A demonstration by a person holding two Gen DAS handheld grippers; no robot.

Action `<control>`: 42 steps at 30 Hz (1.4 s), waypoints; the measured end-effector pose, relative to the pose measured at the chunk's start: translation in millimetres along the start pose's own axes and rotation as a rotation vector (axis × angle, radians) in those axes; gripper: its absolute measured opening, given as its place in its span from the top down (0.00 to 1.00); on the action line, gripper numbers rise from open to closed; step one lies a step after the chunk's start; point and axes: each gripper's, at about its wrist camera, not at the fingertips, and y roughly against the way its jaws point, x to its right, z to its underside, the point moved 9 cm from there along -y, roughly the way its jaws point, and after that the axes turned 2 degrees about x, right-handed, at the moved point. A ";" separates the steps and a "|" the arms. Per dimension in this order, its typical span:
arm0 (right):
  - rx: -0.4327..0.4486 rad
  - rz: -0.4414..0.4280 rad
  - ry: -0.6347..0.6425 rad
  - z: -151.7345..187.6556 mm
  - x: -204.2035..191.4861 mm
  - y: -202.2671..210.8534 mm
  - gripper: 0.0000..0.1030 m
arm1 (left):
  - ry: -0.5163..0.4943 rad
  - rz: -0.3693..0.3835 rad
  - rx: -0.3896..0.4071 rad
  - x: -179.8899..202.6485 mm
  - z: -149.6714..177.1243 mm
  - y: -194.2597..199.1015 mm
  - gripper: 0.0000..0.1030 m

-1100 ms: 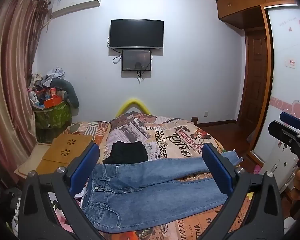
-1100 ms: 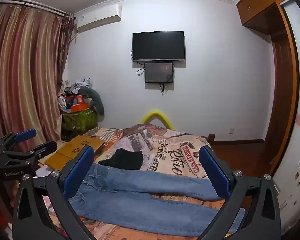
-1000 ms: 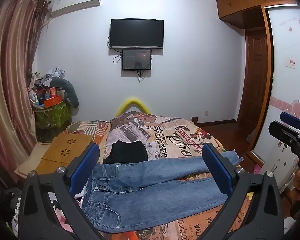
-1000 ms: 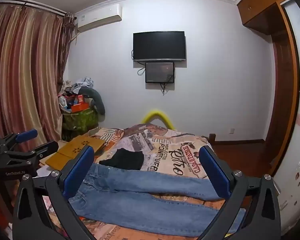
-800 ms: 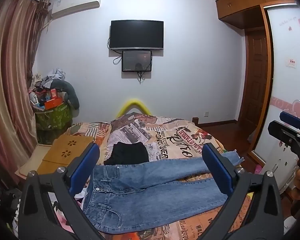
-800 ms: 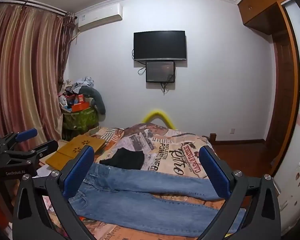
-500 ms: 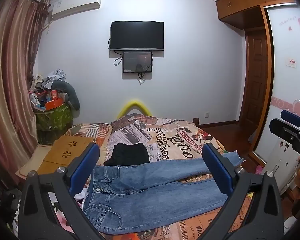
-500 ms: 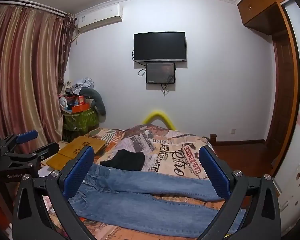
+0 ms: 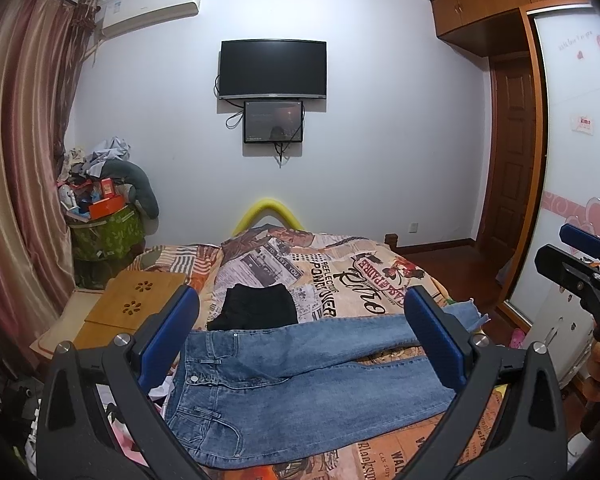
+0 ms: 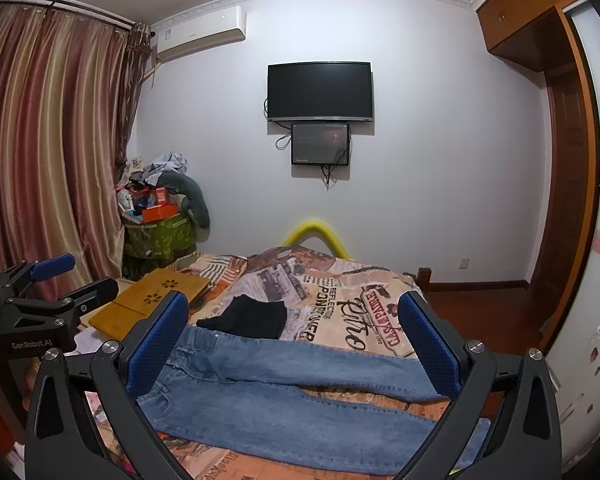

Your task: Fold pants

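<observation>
Blue jeans (image 9: 300,376) lie spread flat across the near part of the bed, waistband to the left, both legs running right. The right wrist view shows the same jeans (image 10: 300,396) from further right. My left gripper (image 9: 300,332) is open, held above the jeans with nothing between its blue pads. My right gripper (image 10: 294,336) is open too, over the legs, holding nothing. Each gripper shows at the edge of the other's view: the right gripper (image 9: 580,264) and the left gripper (image 10: 56,280).
A folded black garment (image 9: 256,312) lies on the printed bedspread (image 9: 340,276) just beyond the jeans. A wooden lap tray (image 9: 128,308) sits at the bed's left. A cluttered green bin (image 9: 104,232) and curtains stand left; a wardrobe (image 9: 572,184) stands right.
Both grippers stay open and empty. The views have shifted only slightly; the jeans lie as before.
</observation>
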 end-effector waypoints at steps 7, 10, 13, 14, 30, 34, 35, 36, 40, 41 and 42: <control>-0.005 -0.003 -0.003 -1.3 0.5 -1.3 0.00 | -0.009 0.004 0.001 3.2 0.2 -1.0 0.00; -0.004 -0.005 -0.005 -0.4 1.5 -2.8 0.00 | -0.019 0.003 -0.001 4.7 0.3 -2.4 0.00; -0.004 -0.005 -0.007 -0.5 1.6 -2.9 0.00 | -0.022 0.003 -0.002 4.7 1.5 -3.4 0.00; -0.004 -0.005 -0.007 -0.7 1.4 -2.9 0.00 | -0.022 0.004 -0.002 4.9 1.8 -3.4 0.00; -0.007 -0.004 -0.009 -0.3 3.7 -3.2 0.00 | -0.023 0.005 0.003 7.6 -0.8 -5.6 0.00; -0.011 -0.009 -0.013 0.3 4.3 -4.1 0.00 | -0.024 0.007 0.003 9.1 -2.3 -6.6 0.00; -0.011 -0.008 -0.013 0.9 4.5 -4.4 0.00 | -0.026 0.007 0.004 9.2 -3.0 -7.0 0.00; -0.011 -0.008 -0.012 1.1 4.5 -4.4 0.00 | -0.027 0.006 0.004 9.5 -3.5 -7.2 0.00; -0.016 -0.009 -0.017 1.5 4.8 -4.7 0.00 | -0.028 0.006 0.005 11.0 -4.7 -10.2 0.00; -0.018 -0.009 -0.018 1.6 5.0 -5.1 0.00 | -0.028 0.005 0.005 11.1 -3.3 -9.2 0.00; -0.019 -0.010 -0.019 1.7 5.6 -6.0 0.00 | -0.028 0.005 0.006 11.1 -2.6 -9.0 0.00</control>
